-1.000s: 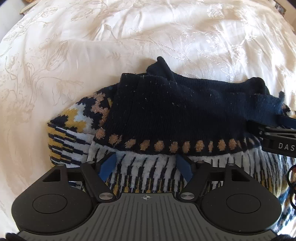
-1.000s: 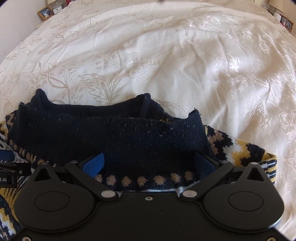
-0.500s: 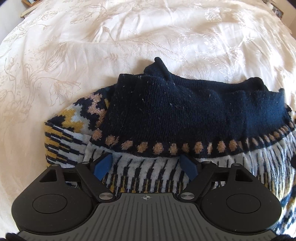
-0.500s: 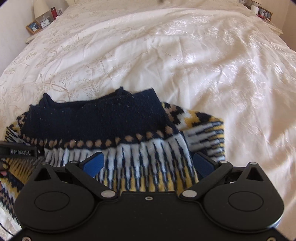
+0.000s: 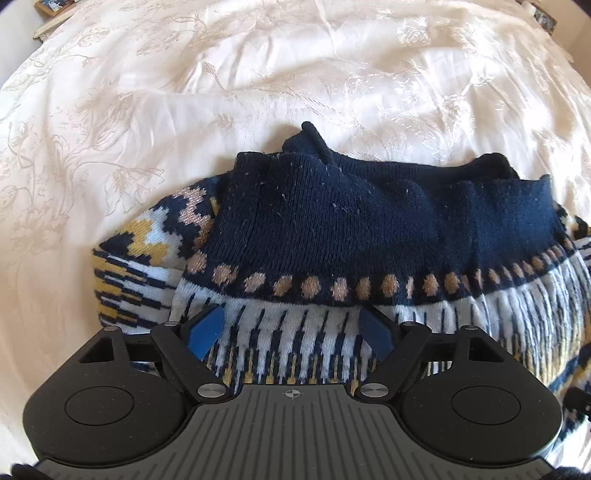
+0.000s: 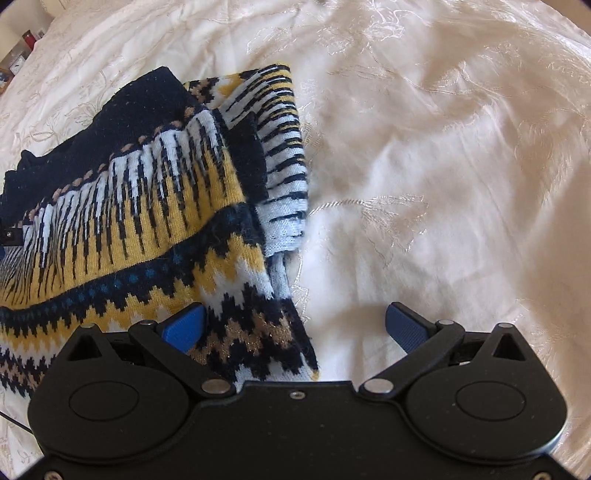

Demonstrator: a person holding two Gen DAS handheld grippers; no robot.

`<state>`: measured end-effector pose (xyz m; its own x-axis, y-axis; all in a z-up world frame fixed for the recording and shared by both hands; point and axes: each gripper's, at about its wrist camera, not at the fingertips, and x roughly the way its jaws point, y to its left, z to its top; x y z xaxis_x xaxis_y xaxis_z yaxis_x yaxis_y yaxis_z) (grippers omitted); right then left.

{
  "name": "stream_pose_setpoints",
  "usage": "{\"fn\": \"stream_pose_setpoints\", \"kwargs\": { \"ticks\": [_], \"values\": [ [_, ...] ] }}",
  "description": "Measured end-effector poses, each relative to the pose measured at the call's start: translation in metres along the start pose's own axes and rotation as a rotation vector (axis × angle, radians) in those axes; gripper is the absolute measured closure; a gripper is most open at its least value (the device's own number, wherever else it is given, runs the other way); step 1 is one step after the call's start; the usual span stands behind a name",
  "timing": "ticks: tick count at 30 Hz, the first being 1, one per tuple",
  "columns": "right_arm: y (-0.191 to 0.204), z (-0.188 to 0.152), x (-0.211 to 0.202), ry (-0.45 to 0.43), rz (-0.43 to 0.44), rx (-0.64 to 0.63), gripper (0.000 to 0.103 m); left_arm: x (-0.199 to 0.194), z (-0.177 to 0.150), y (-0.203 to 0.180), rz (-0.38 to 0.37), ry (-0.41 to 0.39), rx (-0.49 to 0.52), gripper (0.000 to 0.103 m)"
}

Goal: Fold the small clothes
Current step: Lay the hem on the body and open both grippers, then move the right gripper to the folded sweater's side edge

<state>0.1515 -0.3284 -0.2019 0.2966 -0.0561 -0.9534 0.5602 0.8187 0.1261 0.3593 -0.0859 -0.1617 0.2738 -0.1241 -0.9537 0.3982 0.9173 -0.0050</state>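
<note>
From the left wrist, the left tongs stand wide apart, gripping nothing, their blue pads over the white-and-navy striped band of a knitted sweater lying folded on a cream embroidered bedspread. From the right wrist, the right tongs also gape apart and empty above the sweater's zigzag-patterned edge, with bare bedspread to the right and a bedside shelf at far left

We are in a home bedroom: a bed under a cream floral-embroidered bedspread, with framed photos on a bedside surface at its edge.
</note>
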Motion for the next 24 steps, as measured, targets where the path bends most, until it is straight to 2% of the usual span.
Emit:
{"fn": "stream_pose_setpoints", "kwargs": {
  "ticks": [7, 11, 17, 24],
  "values": [
    [-0.013, 0.012, -0.010, -0.039, 0.107, -0.057, 0.001, -0.052, -0.035, -0.023, 0.019, -0.071, 0.032, 0.024],
    [-0.025, 0.021, -0.013, -0.060, 0.187, -0.051, 0.001, -0.062, -0.050, -0.048, 0.009, -0.085, 0.034, 0.024],
    [-0.035, 0.031, -0.016, -0.071, 0.305, -0.056, 0.001, -0.045, -0.057, -0.076, 0.010, -0.053, 0.016, 0.024],
    [-0.049, 0.036, -0.016, -0.072, 0.407, -0.029, 0.001, -0.010, -0.054, -0.073, 0.023, 0.036, -0.090, 0.022]
  ]
}}
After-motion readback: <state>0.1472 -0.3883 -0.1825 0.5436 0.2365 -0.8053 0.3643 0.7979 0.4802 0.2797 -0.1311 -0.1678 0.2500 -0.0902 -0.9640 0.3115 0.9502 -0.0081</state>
